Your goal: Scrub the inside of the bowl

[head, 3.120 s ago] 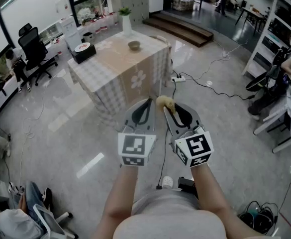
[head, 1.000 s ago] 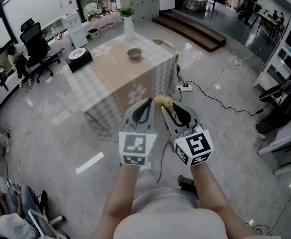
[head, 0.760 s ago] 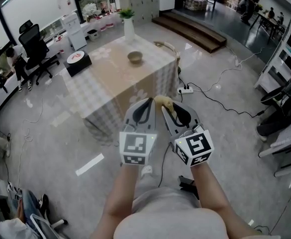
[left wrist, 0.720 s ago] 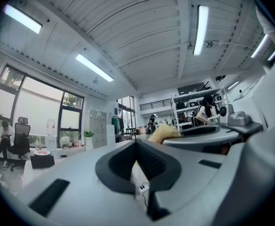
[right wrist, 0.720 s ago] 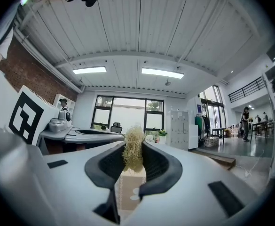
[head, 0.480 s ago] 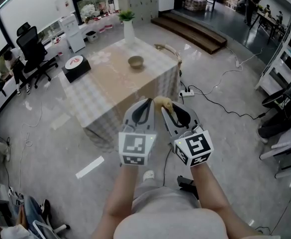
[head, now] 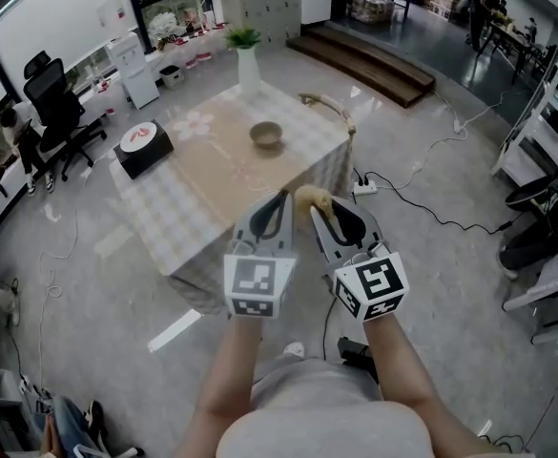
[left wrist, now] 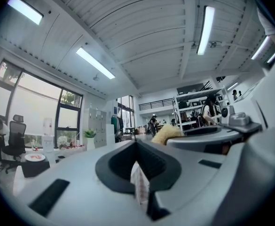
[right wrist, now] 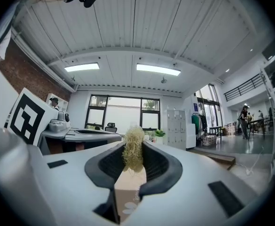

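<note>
A small tan bowl (head: 266,135) stands on a table with a checked cloth (head: 174,208), well ahead of both grippers and below them. I hold both grippers side by side in the air in front of me. The left gripper (head: 281,197) is shut with nothing in its jaws (left wrist: 136,142). The right gripper (head: 319,205) is shut on a yellowish fibre scrubber (head: 314,197), whose tuft sticks out past the jaw tips (right wrist: 133,149). The scrubber (left wrist: 168,134) also shows to the right in the left gripper view.
On the table are also a black box (head: 143,148) with a red-and-white item and a white vase with a plant (head: 246,57). A power strip (head: 365,188) and cables lie on the floor right of the table. An office chair (head: 54,103) stands far left, steps (head: 364,55) at the back.
The table and bowl have come closer and lower in the head view as the person walks toward them. Both grippers keep the same pose, the scrubber still held.
</note>
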`<state>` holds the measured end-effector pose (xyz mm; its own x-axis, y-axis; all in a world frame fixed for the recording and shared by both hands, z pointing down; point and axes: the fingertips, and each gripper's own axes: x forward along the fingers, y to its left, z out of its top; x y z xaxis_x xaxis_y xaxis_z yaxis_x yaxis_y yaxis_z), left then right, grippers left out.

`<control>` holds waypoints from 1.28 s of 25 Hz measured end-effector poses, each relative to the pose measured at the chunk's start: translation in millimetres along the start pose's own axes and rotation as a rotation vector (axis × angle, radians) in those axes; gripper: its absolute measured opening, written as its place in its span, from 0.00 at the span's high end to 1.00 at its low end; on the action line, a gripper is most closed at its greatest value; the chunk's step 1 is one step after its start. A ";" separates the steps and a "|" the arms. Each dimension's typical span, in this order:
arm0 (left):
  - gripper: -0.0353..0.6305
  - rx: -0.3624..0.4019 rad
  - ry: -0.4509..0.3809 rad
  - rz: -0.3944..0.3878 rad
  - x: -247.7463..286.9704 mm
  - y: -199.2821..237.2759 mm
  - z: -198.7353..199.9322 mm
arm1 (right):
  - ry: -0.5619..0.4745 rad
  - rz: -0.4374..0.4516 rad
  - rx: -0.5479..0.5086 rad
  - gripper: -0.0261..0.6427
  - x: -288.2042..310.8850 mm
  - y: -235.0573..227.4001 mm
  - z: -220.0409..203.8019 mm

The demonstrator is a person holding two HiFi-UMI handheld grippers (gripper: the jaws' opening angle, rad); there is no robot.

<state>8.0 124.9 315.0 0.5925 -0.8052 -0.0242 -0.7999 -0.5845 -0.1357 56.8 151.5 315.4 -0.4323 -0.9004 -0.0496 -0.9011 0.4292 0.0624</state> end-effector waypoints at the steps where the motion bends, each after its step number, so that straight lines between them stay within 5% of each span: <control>1: 0.93 -0.003 0.000 -0.001 3.2 4.9 -1.0 | 0.000 -0.002 0.001 0.83 5.7 -0.8 -0.2; 32: 0.93 -0.032 0.065 0.015 117.3 97.0 -48.3 | 0.040 0.044 0.049 0.82 149.3 -61.5 -34.7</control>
<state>-4.6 -31.1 346.8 0.5742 -0.8178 0.0382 -0.8117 -0.5747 -0.1040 48.9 -11.8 338.8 -0.4706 -0.8823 -0.0077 -0.8823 0.4704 0.0148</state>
